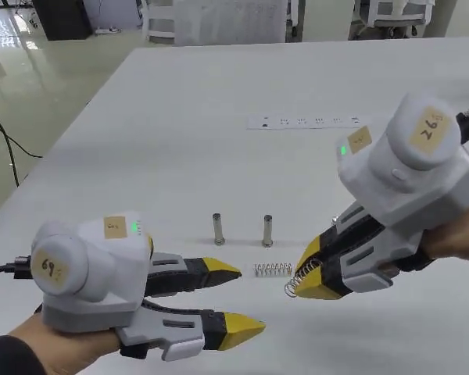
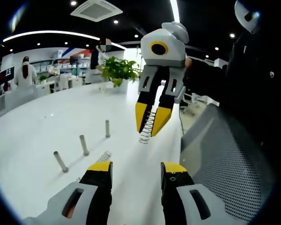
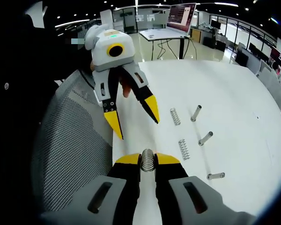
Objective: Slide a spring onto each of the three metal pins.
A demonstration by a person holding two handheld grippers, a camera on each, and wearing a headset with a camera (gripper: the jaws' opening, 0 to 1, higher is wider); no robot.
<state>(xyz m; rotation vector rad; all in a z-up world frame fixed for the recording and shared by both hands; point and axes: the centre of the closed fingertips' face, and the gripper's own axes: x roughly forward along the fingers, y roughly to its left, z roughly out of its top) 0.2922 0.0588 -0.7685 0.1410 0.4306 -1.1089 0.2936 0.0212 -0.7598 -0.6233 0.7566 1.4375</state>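
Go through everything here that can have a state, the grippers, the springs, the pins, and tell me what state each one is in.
left gripper: open, holding nothing
right gripper: shut on a spring
held spring: pinched between the right gripper's jaws, lifted, on no pin
loose springs: two, lying flat near the pins, on no pin
pins: three, all standing upright, all bare

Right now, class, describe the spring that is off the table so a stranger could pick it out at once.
On the white table, find the upright metal pins. Just right of them in the head view, the right hand-held gripper has its yellow tips shut on a spring. Unlike the other springs, which lie flat on the table, this one is pinched in the air.
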